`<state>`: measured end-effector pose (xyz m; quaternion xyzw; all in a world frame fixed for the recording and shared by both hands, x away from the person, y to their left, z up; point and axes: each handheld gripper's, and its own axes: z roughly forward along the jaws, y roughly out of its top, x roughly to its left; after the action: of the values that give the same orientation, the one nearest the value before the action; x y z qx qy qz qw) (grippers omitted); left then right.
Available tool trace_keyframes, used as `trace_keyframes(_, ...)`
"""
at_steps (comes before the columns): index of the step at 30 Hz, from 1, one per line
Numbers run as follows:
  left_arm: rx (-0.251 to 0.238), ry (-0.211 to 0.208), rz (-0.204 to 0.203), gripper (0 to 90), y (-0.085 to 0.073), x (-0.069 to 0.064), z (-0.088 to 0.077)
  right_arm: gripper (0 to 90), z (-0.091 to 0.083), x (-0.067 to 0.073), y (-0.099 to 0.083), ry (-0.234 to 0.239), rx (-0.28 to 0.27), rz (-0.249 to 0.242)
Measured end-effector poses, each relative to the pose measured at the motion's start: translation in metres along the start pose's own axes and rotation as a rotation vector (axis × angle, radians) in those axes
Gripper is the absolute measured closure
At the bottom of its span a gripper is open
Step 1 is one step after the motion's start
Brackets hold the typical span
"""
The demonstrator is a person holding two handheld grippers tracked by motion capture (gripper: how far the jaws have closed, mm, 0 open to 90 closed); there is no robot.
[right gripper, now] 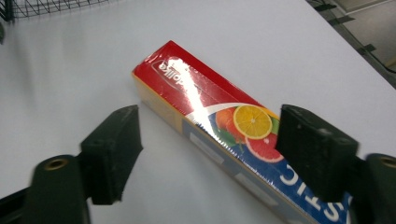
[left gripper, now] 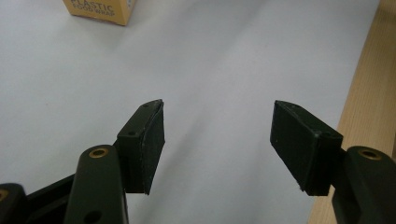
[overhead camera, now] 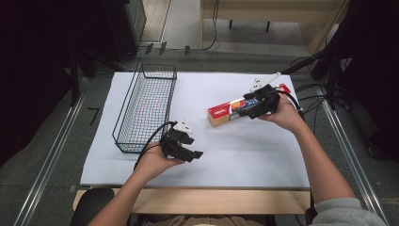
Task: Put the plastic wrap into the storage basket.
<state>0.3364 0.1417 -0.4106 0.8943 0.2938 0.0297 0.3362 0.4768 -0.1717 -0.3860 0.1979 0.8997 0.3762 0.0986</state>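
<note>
Here right tongs (right gripper: 208,149) straddle the wrap box (right gripper: 205,107).

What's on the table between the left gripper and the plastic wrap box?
Nothing: in the high view only bare white table cover separates the left gripper from the plastic wrap box; the left gripper view shows the same bare stretch.

White-topped table (overhead camera: 226,160) with wire basket (overhead camera: 146,106) and plastic-wrap box (overhead camera: 230,112) on it.

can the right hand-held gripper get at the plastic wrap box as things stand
Probably yes: the right hand-held gripper hangs over the plastic wrap box with its jaws open to either side, and nothing lies between them and the box on the white table.
</note>
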Motion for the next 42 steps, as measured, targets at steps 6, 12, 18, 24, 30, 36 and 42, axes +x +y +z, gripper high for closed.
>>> trace_keyframes(6, 0.005, -0.006, 0.003, 35.5, 0.000, 0.001, 0.001, 10.4, 0.025, -0.011, -0.008, -0.011, 0.027, -0.030)
trace_keyframes(12, 0.015, -0.005, 0.003, 35.4, 0.000, 0.000, 0.003, 1.8, 0.048, -0.023, -0.019, -0.023, 0.047, -0.020)
trace_keyframes(18, 0.019, -0.009, 0.001, 35.1, 0.000, 0.001, 0.004, 0.4, 0.056, -0.035, -0.017, -0.041, 0.054, -0.052)
trace_keyframes(24, 0.016, -0.005, -0.006, 35.0, 0.000, 0.001, 0.004, 0.0, 0.071, -0.036, -0.010, 0.032, 0.140, -0.132)
trace_keyframes(30, 0.015, -0.004, -0.012, 35.0, -0.002, 0.002, 0.003, 0.0, 0.081, -0.035, -0.010, 0.042, 0.162, -0.175)
trace_keyframes(36, 0.015, -0.004, -0.014, 35.0, -0.002, 0.002, 0.004, 2.8, 0.082, -0.031, -0.008, 0.032, 0.177, -0.194)
trace_keyframes(42, 0.015, -0.006, -0.009, 35.0, 0.000, 0.002, 0.004, 10.5, 0.081, -0.026, -0.001, 0.035, 0.200, -0.182)
